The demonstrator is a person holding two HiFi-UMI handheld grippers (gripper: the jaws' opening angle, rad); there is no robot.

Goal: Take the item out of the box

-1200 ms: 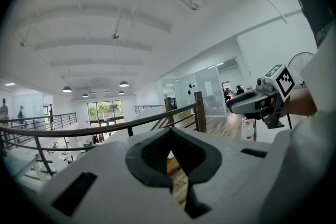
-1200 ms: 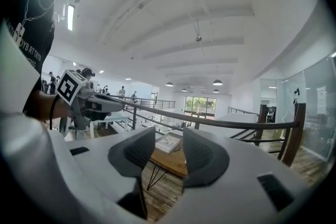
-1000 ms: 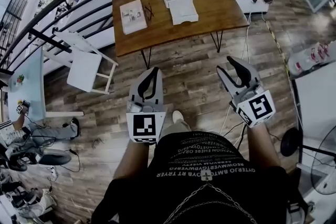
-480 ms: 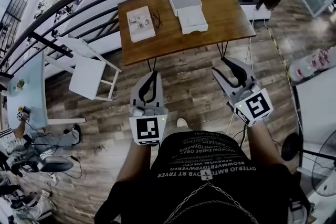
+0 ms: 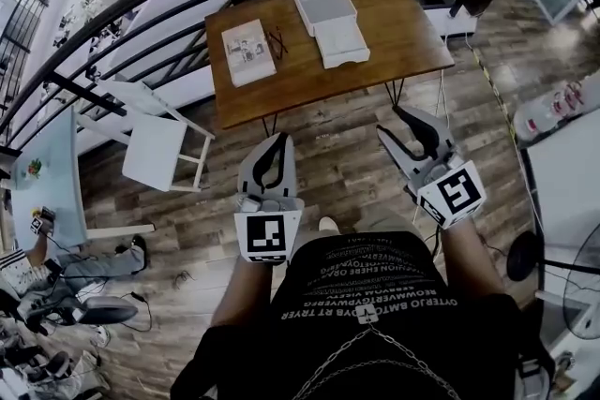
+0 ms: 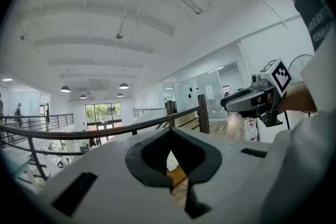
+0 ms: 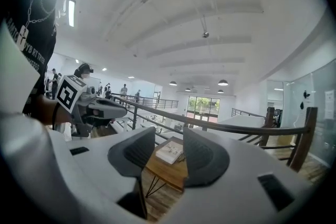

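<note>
Head view: the white rectangular box (image 5: pixel 330 19) is seen at the far edge of the brown wooden table (image 5: pixel 403 42). Fingers of the left gripper (image 5: pixel 278 139) are closed on nothing, and those of the right gripper (image 5: pixel 390 122) are open. The box may be pushed off by a hasty reach.

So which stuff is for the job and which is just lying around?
For the job: white boxes, left gripper, right gripper, wooden table.
Just lying about: picture booklet, white chair.

Box (image 5: pixel 328 14) contents (too small) indistinct
</note>
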